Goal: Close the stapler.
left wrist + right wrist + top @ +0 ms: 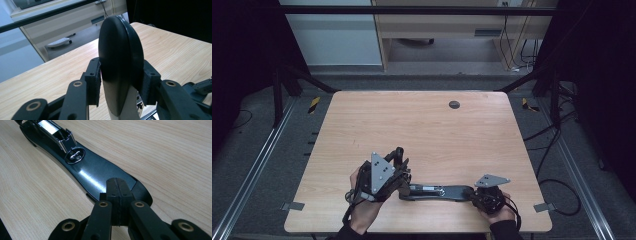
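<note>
1. Now my left gripper point(398, 172) clamps a rounded black pad point(120, 62), near the table's point(427, 125) near-left edge.
2. Between my hands lies the long black arm point(432, 191).
3. My right gripper point(117, 192) sits pinched shut, pressing on the arm's right end.

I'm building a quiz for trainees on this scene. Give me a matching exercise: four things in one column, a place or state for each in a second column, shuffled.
Things:
1. left tool
2. right tool
3. long black plate
4. dark round plug

Places or states:
a. alone on the far part of the table
b. jaws together at the plate's near end
c. clamped on a rounded black piece
d. flat on the table between both tools

Pairs: 1-c, 2-b, 3-d, 4-a
</note>
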A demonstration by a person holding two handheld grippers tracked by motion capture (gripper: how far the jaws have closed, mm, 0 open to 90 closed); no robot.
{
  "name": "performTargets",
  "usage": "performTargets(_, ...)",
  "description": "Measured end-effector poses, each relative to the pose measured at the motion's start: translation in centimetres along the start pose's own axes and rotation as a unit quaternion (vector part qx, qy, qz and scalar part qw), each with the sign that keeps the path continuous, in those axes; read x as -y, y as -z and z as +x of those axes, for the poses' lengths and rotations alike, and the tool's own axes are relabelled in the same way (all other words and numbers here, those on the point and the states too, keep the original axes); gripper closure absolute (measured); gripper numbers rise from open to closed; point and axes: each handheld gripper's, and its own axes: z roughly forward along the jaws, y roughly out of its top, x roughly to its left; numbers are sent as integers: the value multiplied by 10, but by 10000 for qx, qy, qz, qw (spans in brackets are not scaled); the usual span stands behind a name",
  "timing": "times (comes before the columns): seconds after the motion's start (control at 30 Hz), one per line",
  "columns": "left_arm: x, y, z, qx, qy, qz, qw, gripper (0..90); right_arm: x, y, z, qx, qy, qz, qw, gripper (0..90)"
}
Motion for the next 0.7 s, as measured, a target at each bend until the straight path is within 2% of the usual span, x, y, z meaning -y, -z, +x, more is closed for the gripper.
performTargets(0.7,-6,-9,-21,-118,-345,-31,9993,583,0,0,0,1,7,4,10000,900)
